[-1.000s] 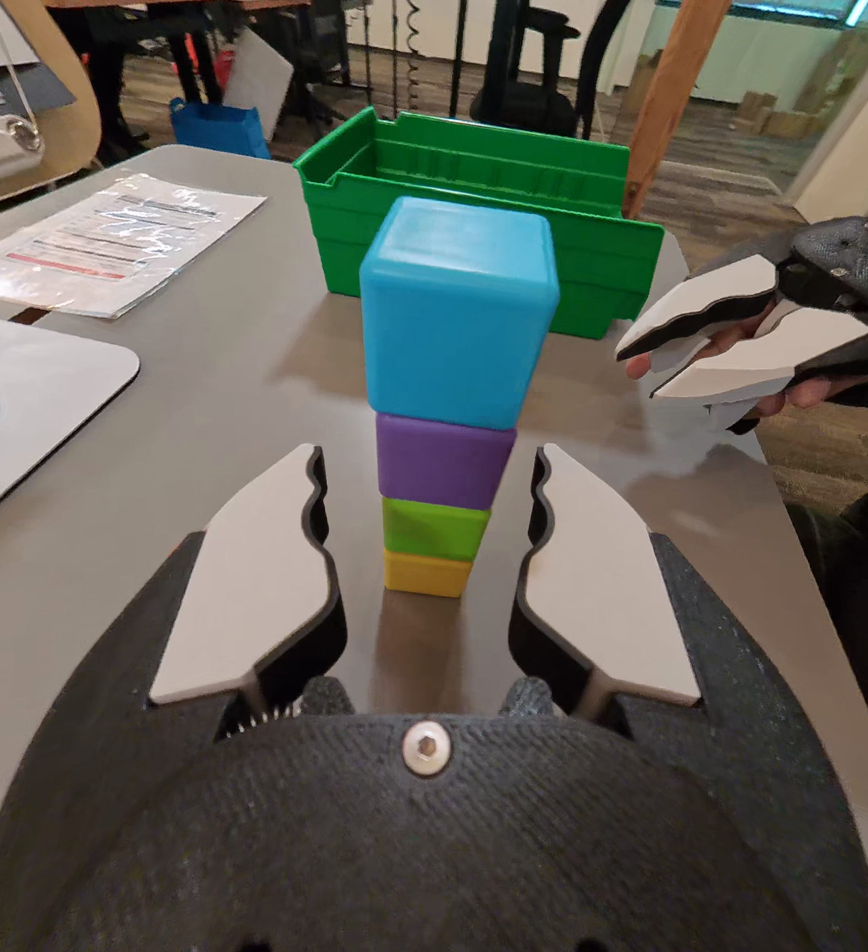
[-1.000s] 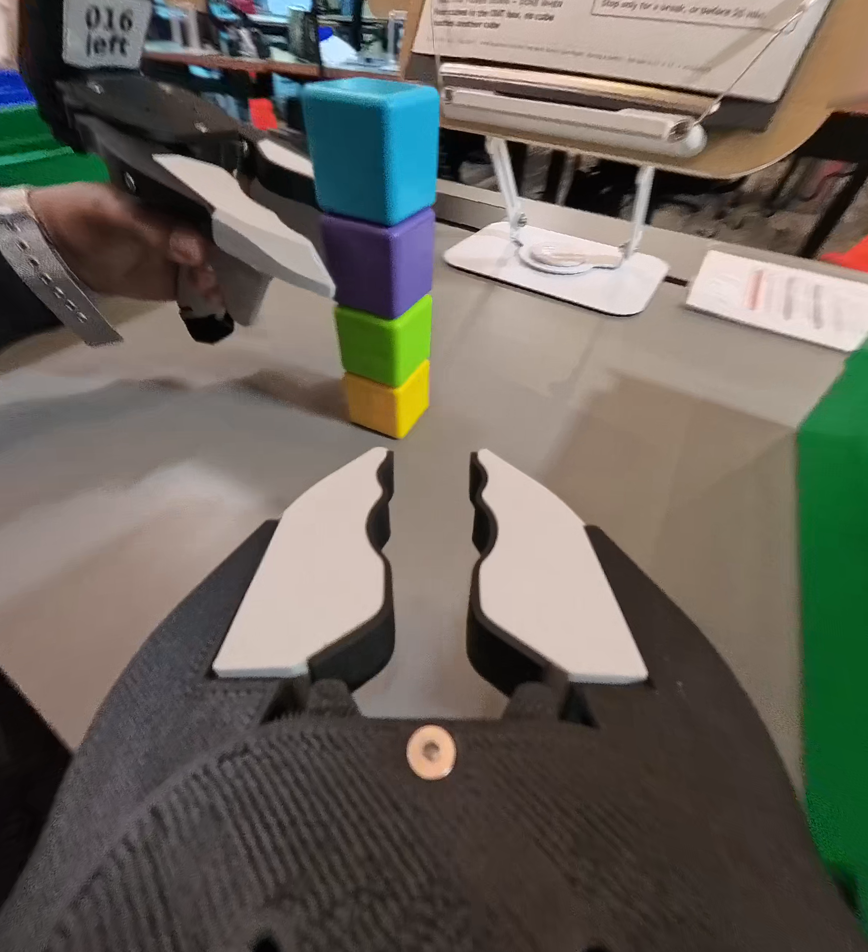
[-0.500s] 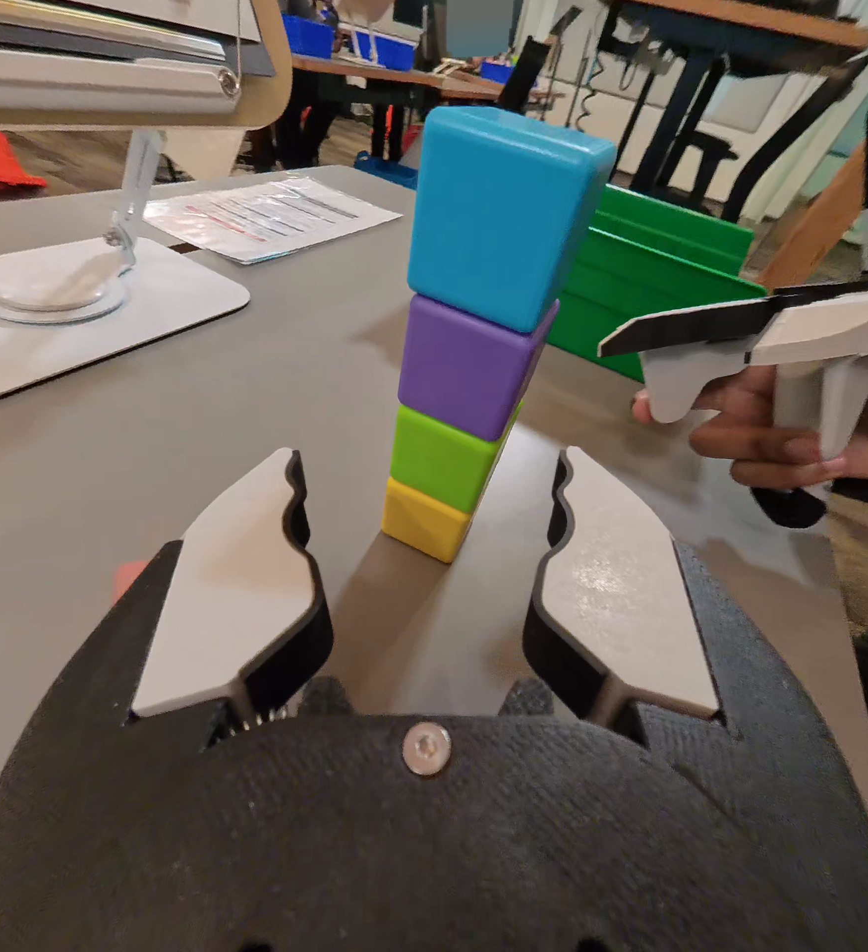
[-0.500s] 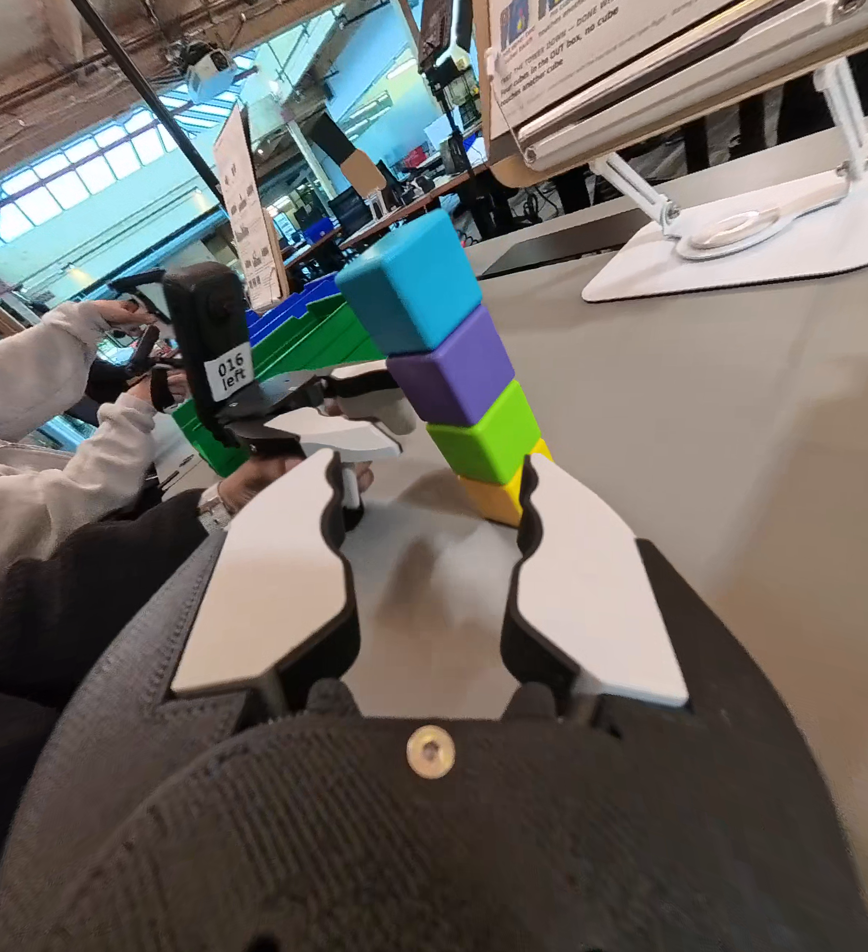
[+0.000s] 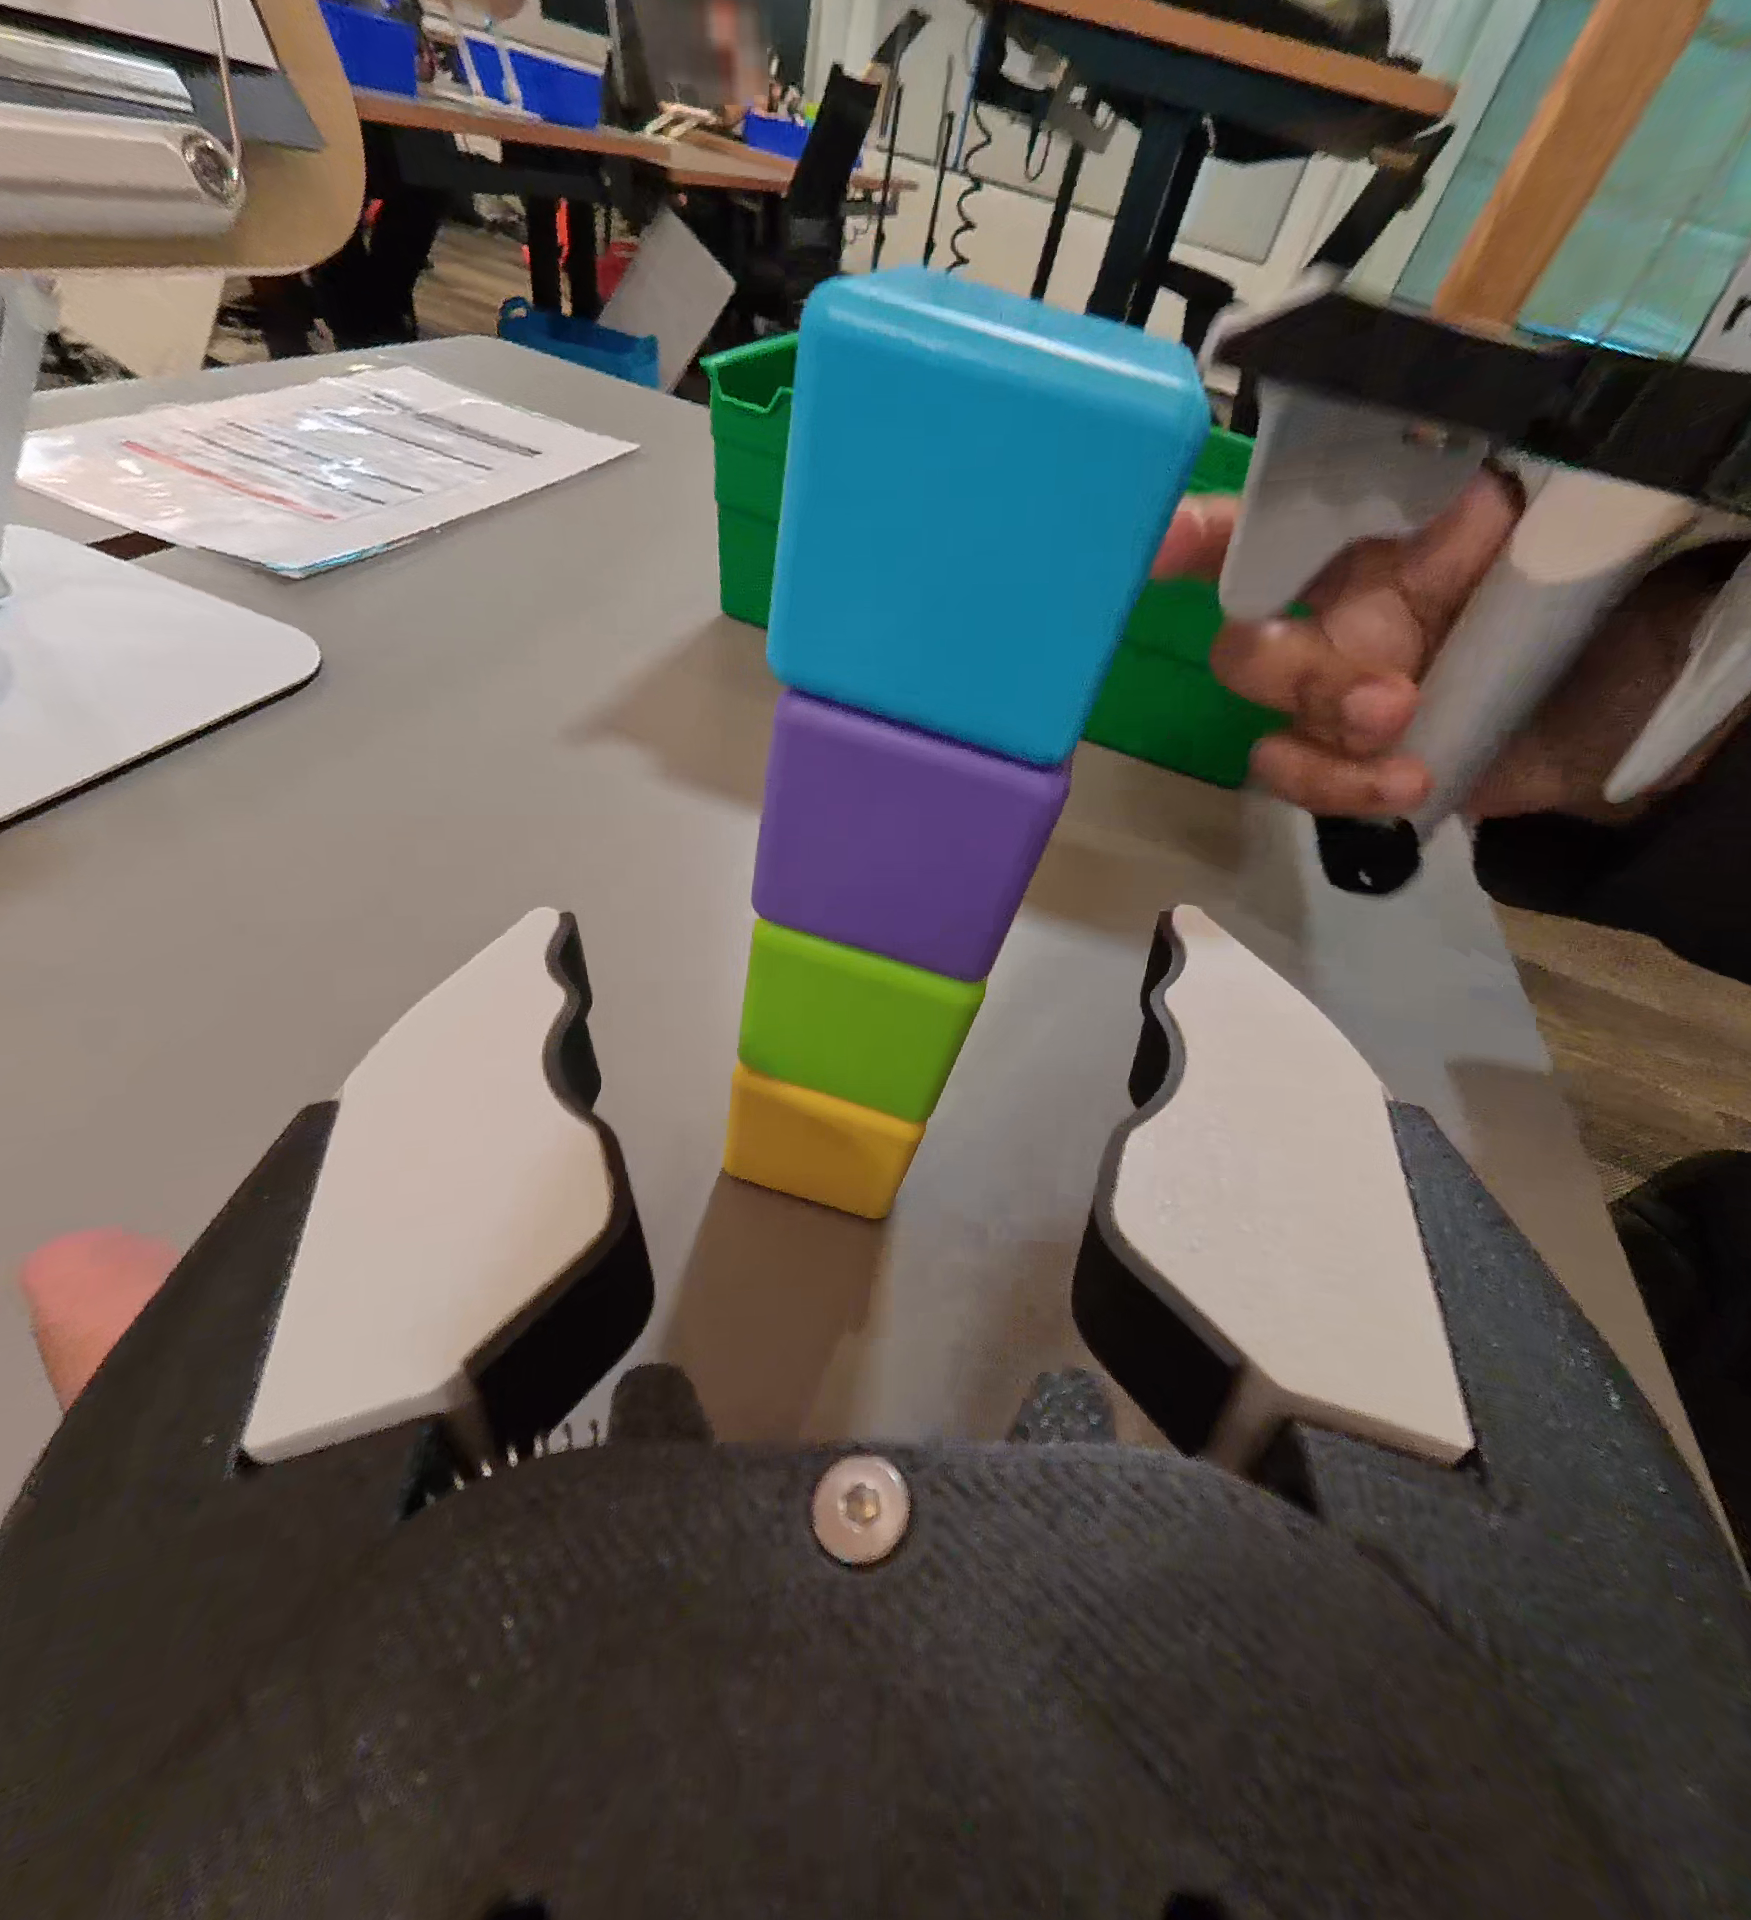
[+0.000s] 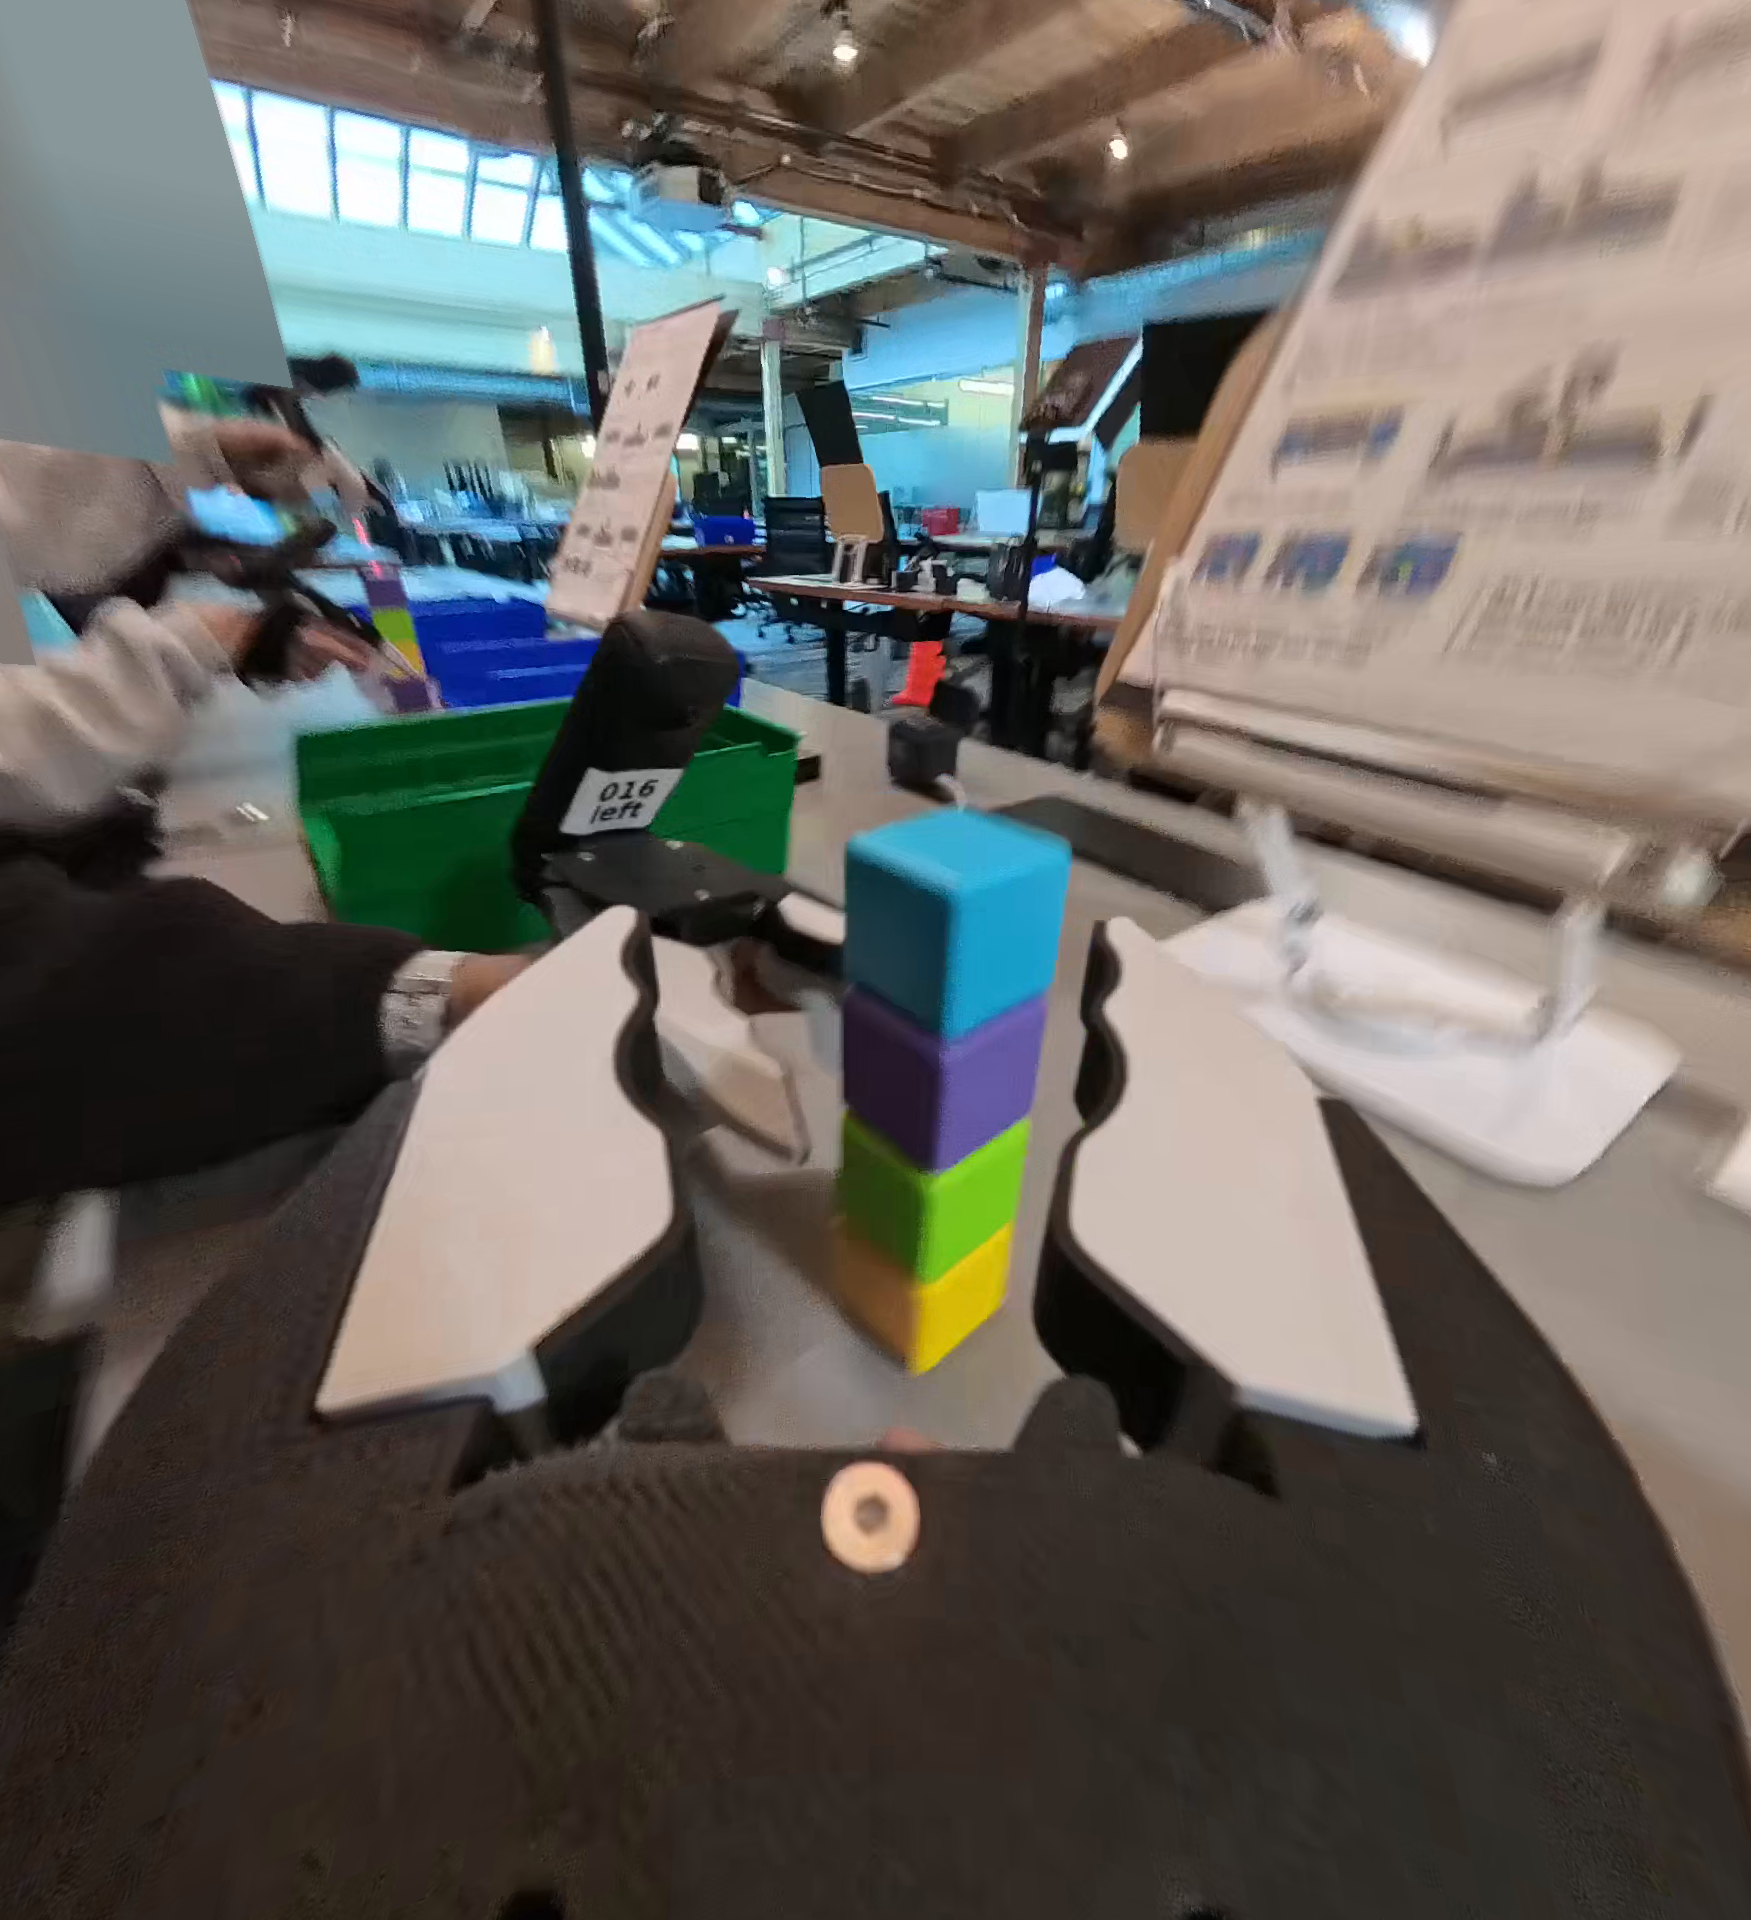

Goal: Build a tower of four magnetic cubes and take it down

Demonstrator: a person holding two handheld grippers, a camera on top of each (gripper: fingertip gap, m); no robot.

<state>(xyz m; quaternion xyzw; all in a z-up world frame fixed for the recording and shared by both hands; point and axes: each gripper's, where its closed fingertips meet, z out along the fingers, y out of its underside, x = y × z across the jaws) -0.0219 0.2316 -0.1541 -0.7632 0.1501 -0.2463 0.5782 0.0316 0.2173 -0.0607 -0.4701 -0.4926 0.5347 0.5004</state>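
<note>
Standing on the grey bench (image 5: pixel 435 831) is a four-cube tower: a yellow cube (image 5: pixel 817 1151) at the bottom, a green cube (image 5: pixel 855 1023) on it, a purple cube (image 5: pixel 902 831) next, and a blue cube (image 5: pixel 975 499) on top. The cubes sit slightly offset, so the column leans a little.

The left gripper (image 5: pixel 866 997) hovers low, just in front of the tower, its jaws released and spread wider than the cubes, touching none; the yellow cube is nearest. The right gripper (image 6: pixel 866 997) also has its jaws spread apart and empty, the tower showing between them in the right wrist view, the lower cubes closest; whether its fingers reach alongside the cubes I cannot tell.

In the left wrist view the right gripper (image 5: pixel 1370 499) appears beside the blue cube, held by a hand (image 5: pixel 1370 665). A green bin (image 5: pixel 1172 696) stands behind the tower toward the bench's far edge. A laminated sheet (image 5: pixel 320 468) lies near the far left side, and a white stand base (image 5: pixel 92 675) rests at the left edge, carrying a document holder (image 6: pixel 1536 436).
</note>
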